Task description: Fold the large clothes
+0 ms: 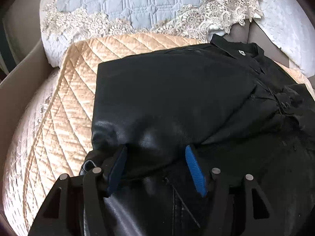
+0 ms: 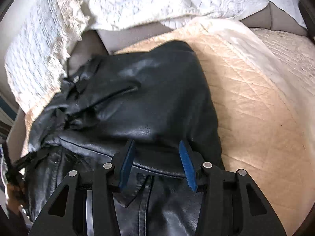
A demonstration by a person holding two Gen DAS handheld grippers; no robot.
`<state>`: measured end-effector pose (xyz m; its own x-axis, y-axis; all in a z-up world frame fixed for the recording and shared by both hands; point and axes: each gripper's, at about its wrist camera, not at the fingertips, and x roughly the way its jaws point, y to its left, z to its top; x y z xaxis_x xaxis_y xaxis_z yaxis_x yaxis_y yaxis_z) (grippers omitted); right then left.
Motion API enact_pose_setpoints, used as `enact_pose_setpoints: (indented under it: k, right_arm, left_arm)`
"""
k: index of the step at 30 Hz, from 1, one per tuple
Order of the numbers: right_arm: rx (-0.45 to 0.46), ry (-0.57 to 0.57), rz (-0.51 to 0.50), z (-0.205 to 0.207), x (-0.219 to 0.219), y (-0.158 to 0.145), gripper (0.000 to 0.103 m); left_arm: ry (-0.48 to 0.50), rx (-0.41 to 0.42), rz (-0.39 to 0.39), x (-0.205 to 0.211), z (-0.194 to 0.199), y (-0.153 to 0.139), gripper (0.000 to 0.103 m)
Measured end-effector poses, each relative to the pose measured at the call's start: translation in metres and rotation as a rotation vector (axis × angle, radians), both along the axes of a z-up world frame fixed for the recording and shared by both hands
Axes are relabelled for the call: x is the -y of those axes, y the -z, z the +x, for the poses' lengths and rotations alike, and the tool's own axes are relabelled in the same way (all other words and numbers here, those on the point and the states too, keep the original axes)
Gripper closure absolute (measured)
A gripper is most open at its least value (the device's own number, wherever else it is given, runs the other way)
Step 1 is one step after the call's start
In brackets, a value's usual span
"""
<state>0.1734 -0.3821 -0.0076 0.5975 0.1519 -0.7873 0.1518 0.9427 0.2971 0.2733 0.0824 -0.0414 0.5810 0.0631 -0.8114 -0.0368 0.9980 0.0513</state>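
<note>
L gripper jaws part-open, straddling a fold of the black leather jacket, pads not clearly pressing. R gripper same over its near hem. Judged: mid-fold; next needs a firm pinch, then lift over. Gold quilted sofa cover gives room left; lace cushion crowds far side.

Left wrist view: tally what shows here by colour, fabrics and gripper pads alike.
Black: 1, the leather jacket
Gold: 1, the quilted cushion cover
Grey-blue: 1, the lace-trimmed quilted cover
Blue: 2, the left gripper pads
Total: 5
</note>
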Motion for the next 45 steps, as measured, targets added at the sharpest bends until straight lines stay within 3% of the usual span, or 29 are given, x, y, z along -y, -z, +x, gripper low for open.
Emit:
enact_pose_setpoints:
  k: [5, 7, 14, 19, 26, 32, 36, 38, 40, 42, 45]
  right_arm:
    - [0.073, -0.031, 0.006, -0.035, -0.007, -0.036, 0.05]
    - [0.095, -0.04, 0.029, -0.057, -0.002, -0.044, 0.043]
    - [0.064, 0.023, 0.12, -0.132, 0.034, -0.041, 0.038]
    - [-0.049, 0.058, 0.207, -0.158, 0.063, -0.014, 0.037]
    - [-0.096, -0.06, 0.47, -0.17, 0.053, 0.003, 0.037]
    - [-0.142, -0.109, 0.47, -0.173, 0.031, 0.014, 0.037]
    - [-0.148, -0.088, 0.474, -0.169, 0.029, 0.018, 0.038]
    - [-0.14, -0.088, 0.472, -0.17, 0.027, 0.017, 0.045]
    - [-0.15, -0.084, 0.491, -0.171, 0.029, 0.019, 0.065]
    - [-0.165, -0.095, 0.497, -0.17, 0.028, 0.021, 0.075]
    - [-0.176, -0.118, 0.467, -0.166, 0.021, 0.02, 0.075]
  left_arm:
    - [-0.017, 0.056, -0.142, -0.014, -0.047, -0.021, 0.04]
    - [-0.034, 0.062, -0.155, -0.02, -0.076, -0.026, 0.04]
    - [-0.091, 0.053, -0.162, -0.053, -0.164, -0.039, 0.04]
    - [-0.15, -0.038, -0.269, -0.084, -0.179, -0.02, 0.04]
    - [-0.126, -0.03, -0.362, -0.077, -0.193, -0.011, 0.04]
    - [-0.106, -0.009, -0.358, -0.072, -0.205, -0.011, 0.042]
    - [-0.148, -0.014, -0.346, -0.076, -0.205, -0.009, 0.056]
    - [-0.152, -0.016, -0.343, -0.078, -0.205, -0.011, 0.066]
    - [-0.153, -0.015, -0.361, -0.084, -0.208, -0.01, 0.072]
    - [-0.158, -0.017, -0.393, -0.091, -0.208, -0.009, 0.076]
    - [-0.175, -0.025, -0.461, -0.098, -0.207, -0.008, 0.077]
